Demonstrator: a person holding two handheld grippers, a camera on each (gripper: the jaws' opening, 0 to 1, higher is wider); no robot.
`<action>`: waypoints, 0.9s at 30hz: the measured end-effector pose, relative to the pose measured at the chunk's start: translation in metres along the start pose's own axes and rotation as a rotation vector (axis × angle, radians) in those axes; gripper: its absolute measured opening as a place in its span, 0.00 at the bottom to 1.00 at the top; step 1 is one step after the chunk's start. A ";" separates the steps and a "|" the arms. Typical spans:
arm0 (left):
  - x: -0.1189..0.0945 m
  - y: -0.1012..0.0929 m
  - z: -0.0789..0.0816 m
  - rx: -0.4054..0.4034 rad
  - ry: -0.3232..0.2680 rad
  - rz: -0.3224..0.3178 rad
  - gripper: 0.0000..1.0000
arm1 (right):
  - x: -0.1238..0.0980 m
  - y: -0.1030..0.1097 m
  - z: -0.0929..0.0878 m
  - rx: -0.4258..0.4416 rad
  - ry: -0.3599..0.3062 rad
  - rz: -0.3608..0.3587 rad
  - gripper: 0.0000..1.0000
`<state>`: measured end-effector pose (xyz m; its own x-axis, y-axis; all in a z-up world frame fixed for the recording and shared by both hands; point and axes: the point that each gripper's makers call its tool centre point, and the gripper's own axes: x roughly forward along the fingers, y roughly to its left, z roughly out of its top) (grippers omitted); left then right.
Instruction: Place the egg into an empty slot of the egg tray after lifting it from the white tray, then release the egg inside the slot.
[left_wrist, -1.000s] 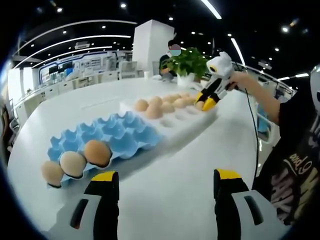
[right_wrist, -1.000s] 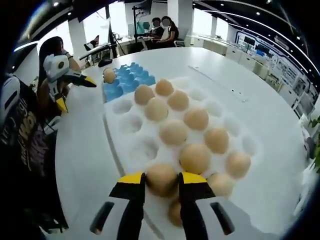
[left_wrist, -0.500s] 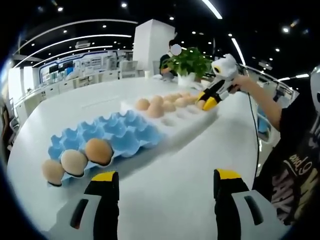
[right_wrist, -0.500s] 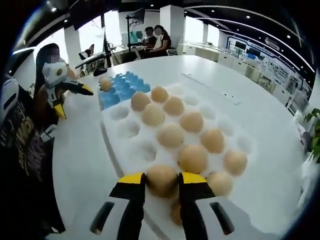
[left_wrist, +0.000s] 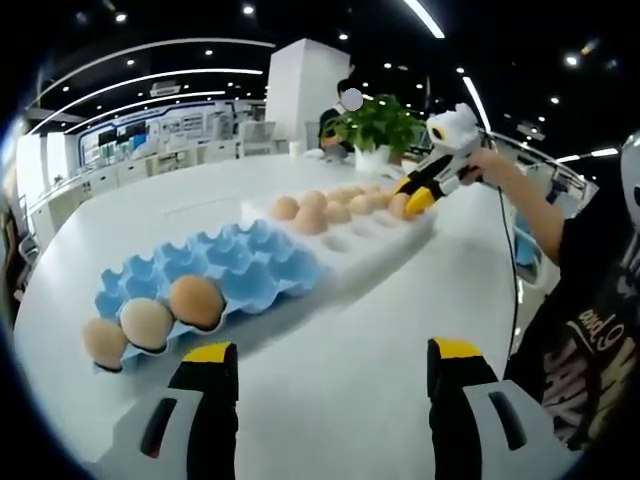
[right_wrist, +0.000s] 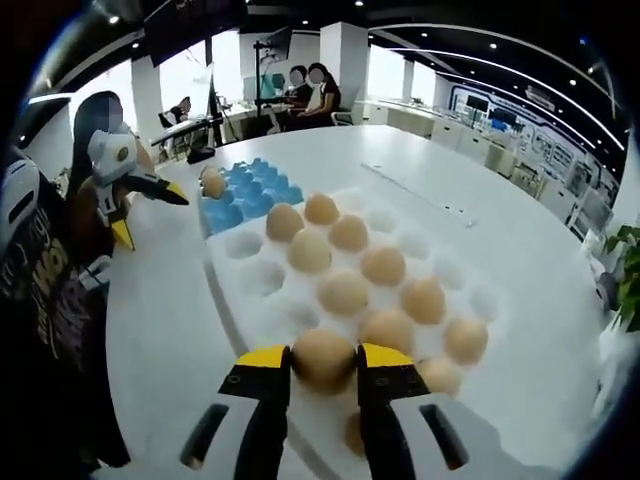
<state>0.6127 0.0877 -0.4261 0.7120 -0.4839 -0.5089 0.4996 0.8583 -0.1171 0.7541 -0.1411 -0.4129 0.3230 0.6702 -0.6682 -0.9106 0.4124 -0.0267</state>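
In the right gripper view my right gripper (right_wrist: 322, 362) is shut on a brown egg (right_wrist: 323, 357), held a little above the near end of the white tray (right_wrist: 250, 300), which carries several more eggs. The blue egg tray (right_wrist: 245, 187) lies beyond it with an egg at its far corner. In the left gripper view my left gripper (left_wrist: 325, 365) stands open over the bare table, near the blue egg tray (left_wrist: 230, 270), whose near row holds three eggs (left_wrist: 150, 322). The right gripper (left_wrist: 412, 197) appears there at the white tray's (left_wrist: 370, 240) far end, gripping the egg.
A round white table (left_wrist: 330, 330) carries both trays. A potted plant (left_wrist: 378, 125) stands at its far side in the left gripper view. People sit at a desk (right_wrist: 305, 85) beyond the table. The person's dark sleeve (right_wrist: 45, 300) is at the left.
The right gripper has risen with the egg, so the white tray looks lower and farther in its view. The left gripper has stayed where it was.
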 end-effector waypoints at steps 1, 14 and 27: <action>0.000 0.000 0.000 -0.001 0.000 0.001 0.78 | 0.000 0.001 0.001 0.001 -0.005 0.001 0.27; -0.002 0.003 0.000 -0.002 -0.002 0.004 0.78 | 0.002 0.008 0.017 -0.008 -0.058 0.010 0.27; -0.004 0.002 0.000 0.002 -0.004 0.002 0.78 | 0.016 0.024 0.030 -0.014 -0.119 0.028 0.27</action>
<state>0.6114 0.0916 -0.4242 0.7149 -0.4831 -0.5055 0.4996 0.8587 -0.1141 0.7455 -0.1016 -0.4019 0.3247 0.7501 -0.5762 -0.9230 0.3843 -0.0199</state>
